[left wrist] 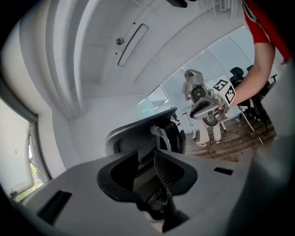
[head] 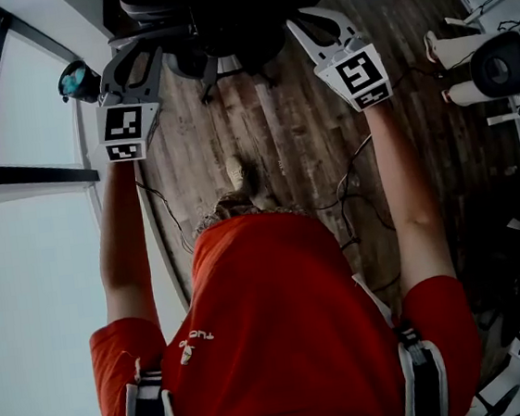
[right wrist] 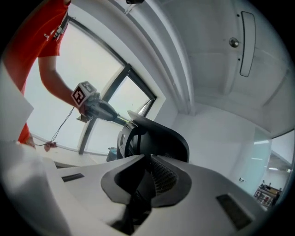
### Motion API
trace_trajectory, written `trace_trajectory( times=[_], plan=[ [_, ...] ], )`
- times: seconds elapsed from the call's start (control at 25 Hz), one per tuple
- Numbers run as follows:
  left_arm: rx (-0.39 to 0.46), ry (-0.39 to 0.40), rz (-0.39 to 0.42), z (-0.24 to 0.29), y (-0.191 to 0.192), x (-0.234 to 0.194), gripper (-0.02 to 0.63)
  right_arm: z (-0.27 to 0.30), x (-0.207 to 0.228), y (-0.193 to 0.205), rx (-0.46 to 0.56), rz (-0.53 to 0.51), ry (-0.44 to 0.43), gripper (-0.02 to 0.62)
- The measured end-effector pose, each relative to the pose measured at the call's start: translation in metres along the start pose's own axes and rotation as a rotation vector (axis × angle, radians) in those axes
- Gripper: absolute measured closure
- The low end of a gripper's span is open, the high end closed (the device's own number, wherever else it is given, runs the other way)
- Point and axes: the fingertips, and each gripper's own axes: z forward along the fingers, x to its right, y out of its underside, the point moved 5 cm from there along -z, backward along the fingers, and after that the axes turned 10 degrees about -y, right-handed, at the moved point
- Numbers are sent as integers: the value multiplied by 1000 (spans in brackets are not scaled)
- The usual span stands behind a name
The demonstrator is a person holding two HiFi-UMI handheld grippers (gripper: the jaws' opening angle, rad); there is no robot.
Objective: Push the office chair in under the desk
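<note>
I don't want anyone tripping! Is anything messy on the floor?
Yes: thin dark cables lie loose and looping on the wooden plank floor behind the black office chair; someone could trip.

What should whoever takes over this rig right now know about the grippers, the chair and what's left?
Left gripper: jaws closed on a dark part of the office chair, at its left side.
Right gripper: clamped the same way at its right side.
Office chair: straight ahead of the person on the wood floor. The desk cannot be made out clearly beyond it.
Done: both grips are on.
Left: push the office chair forward, probably evenly with both arms, until it sits under the desk, then release.
</note>
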Motion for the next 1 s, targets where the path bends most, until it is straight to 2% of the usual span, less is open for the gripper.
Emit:
trace_trajectory(
  times=[0.12,0.36,0.44,0.68,1.0],
  plan=[
    [-69,10,74,11,14,-11,469,10,9,8,-62,-46,-29,537],
    [-164,58,306,42,53,-36,420,28,35,39,-215,-71,-95,412],
    [-205,78,360,54,67,-44,408,36,46,51,-271,-85,-115,371],
    [-318,174,483,82,102,-61,363,52,73,87,-456,-133,-171,342],
    [-399,306,645,113,134,-58,344,81,81,131,-651,-210,-344,327]
  ],
)
